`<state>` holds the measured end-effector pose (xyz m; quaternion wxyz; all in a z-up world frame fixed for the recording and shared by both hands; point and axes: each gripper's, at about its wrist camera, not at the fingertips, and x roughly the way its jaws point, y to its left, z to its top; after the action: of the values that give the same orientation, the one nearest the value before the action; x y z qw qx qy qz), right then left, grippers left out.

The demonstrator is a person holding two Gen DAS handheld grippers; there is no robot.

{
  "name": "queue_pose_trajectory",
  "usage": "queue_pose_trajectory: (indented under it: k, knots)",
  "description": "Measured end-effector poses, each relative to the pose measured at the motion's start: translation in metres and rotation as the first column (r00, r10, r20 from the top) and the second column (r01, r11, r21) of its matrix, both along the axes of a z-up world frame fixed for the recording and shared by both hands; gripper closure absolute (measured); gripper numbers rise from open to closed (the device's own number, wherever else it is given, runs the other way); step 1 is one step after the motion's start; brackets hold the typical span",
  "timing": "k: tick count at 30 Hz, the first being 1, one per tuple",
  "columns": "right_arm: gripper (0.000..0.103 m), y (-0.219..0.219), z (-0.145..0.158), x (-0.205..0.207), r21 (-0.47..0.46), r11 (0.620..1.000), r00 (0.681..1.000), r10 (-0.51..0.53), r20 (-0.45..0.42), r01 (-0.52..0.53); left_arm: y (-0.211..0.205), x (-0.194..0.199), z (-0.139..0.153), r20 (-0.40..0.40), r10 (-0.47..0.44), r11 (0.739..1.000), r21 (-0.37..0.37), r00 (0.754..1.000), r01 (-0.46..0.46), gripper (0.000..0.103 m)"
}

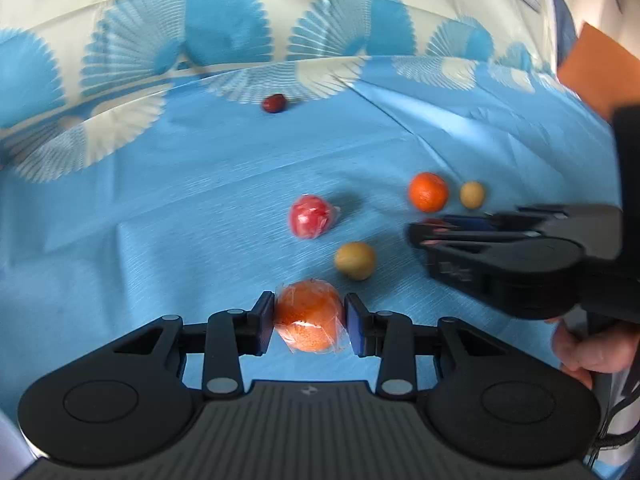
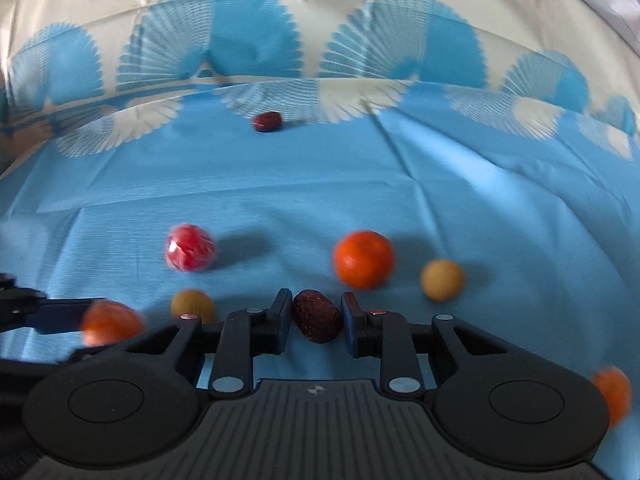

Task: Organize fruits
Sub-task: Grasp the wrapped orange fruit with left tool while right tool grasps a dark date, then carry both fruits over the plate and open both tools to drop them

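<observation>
A: Left gripper (image 1: 308, 322)?

B: Fingers (image 1: 262, 322) clenched on a plastic-wrapped orange (image 1: 309, 316), one pad on each side. The orange sits low over the blue cloth (image 1: 160, 220) on the desk, at the near edge of the left wrist view.

A: Right gripper (image 2: 316, 322)?

B: Fingers (image 2: 280, 320) closed on a dark red date (image 2: 317, 316), gripped from both sides. The date is tilted, right down at the cloth.

A: Loose fruit?

B: Wrapped red fruit (image 2: 190, 253) on the cloth, left of centre in the right wrist view. Bare orange (image 2: 363, 259) just beyond the date, with a tan round fruit (image 2: 442, 279) beside it on the right. Second tan fruit (image 2: 193, 305) near the left gripper's tip. Second date (image 2: 267, 121) far back by the fan-pattern border, well apart from the rest. One more orange (image 2: 612, 394) at the right edge, blurred.

A: Anything else?

B: In the left wrist view the right gripper comes in from the right, and a hand (image 1: 588, 350) holds its handle. Orange flat thing (image 1: 596, 68) at the top right; cannot tell what it is. Both frames are slightly motion-blurred.
</observation>
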<state>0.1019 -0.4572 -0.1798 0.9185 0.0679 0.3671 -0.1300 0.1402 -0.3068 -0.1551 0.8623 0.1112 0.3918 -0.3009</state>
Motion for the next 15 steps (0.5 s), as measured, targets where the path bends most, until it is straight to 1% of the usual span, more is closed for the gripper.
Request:
queue_pose_trajectory:
  k: [4, 7, 9, 11, 15]
  knots:
    - [0.075, -0.001, 0.016, -0.029, 0.042, 0.998, 0.998, -0.05, 0.039, 0.048, 0.027, -0.023, 0.026, 0.031, 0.034, 0.999, -0.003, 0.999, -0.034, 0.062]
    - [0.075, 0.007, 0.036, -0.054, 0.072, 0.995, 0.995, -0.073, 0.075, 0.068, 0.056, -0.049, 0.052, 0.03, 0.065, 0.998, -0.023, 0.997, -0.064, 0.062]
    - [0.075, 0.018, 0.052, -0.073, 0.087, 0.994, 0.992, -0.07, 0.103, 0.061, 0.079, -0.069, 0.07, 0.019, 0.085, 0.995, -0.054, 0.996, -0.084, 0.062]
    - [0.075, 0.031, 0.068, -0.09, 0.093, 0.995, 0.99, -0.054, 0.127, 0.042, 0.101, -0.089, 0.087, 0.008, 0.104, 0.993, -0.063, 0.995, -0.103, 0.062]
    - [0.075, 0.07, 0.101, -0.125, 0.071, 0.997, 0.986, 0.013, 0.164, -0.025, 0.143, -0.13, 0.12, 0.031, 0.148, 0.988, -0.039, 0.988, -0.147, 0.062]
